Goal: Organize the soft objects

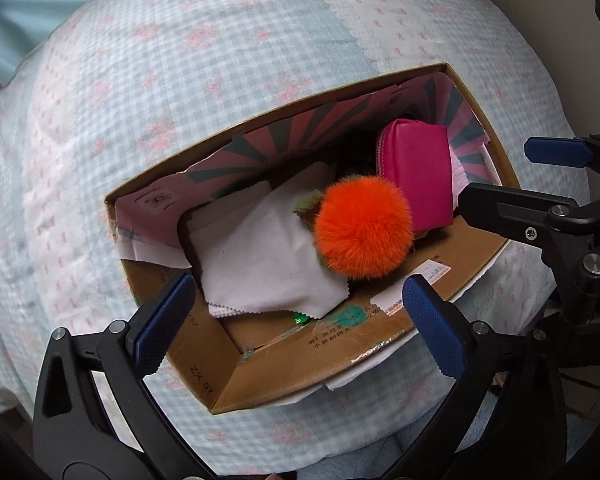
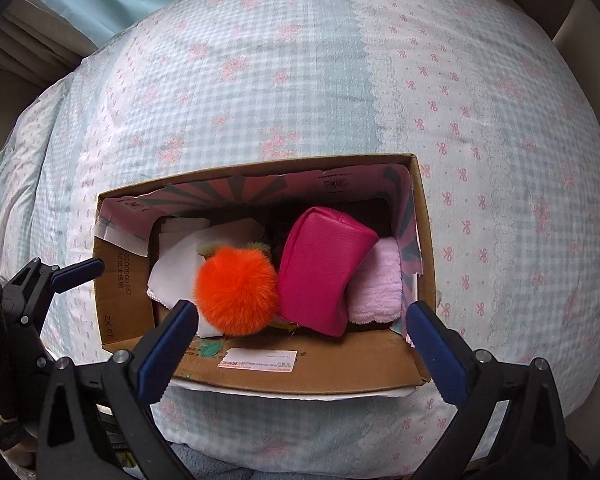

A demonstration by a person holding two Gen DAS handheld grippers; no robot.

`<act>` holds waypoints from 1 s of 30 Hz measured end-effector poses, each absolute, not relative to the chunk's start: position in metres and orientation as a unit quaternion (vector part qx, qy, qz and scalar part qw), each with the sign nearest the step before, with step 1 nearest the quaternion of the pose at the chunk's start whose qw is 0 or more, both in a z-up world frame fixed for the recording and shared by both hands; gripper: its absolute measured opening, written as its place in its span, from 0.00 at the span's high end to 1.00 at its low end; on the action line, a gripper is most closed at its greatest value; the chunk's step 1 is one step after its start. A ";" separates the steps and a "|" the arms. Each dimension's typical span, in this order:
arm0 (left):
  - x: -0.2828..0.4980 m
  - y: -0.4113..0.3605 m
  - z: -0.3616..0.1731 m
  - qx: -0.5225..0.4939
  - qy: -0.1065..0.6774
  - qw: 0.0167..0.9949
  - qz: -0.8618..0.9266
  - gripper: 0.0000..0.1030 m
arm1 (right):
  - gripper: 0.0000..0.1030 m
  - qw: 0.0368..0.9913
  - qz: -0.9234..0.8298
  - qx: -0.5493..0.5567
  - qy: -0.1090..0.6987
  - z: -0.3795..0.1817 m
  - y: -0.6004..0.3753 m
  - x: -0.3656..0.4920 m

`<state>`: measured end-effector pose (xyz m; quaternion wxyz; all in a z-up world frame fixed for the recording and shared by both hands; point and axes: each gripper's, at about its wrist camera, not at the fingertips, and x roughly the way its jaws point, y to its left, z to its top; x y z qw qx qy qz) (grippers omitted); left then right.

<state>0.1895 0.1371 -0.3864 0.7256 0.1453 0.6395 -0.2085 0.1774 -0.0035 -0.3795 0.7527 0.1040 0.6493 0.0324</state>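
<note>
Soft things sit together inside a brown cardboard box (image 2: pixel 418 248) on a bed with a blue checked blanket (image 2: pixel 300 80). A fluffy orange ball (image 2: pixel 236 290) lies in the middle of the box, touching a bright pink pouch (image 2: pixel 320 268) beside it. A white cloth (image 1: pixel 260 256) lies under the ball. A light pink towel (image 2: pixel 376 284) is tucked between the pouch and the end wall of the box. The left tool (image 1: pixel 296 320) hangs over the box with its blue fingers wide apart and nothing between them. The right tool (image 2: pixel 300 334) hangs over the near wall, wide apart too, holding nothing.
</note>
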 end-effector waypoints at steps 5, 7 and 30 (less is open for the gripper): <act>0.182 0.136 -0.371 0.145 0.632 0.737 -0.191 0.00 | 0.00 0.760 0.035 0.105 0.641 -0.366 -0.009 0.168; 0.177 0.136 -0.361 0.144 0.629 0.743 -0.178 0.00 | 0.00 0.764 0.039 0.103 0.636 -0.359 -0.011 0.164; 0.072 0.122 -0.042 0.012 0.326 0.944 -0.046 0.00 | 0.00 0.933 0.012 0.051 0.357 -0.067 -0.106 0.053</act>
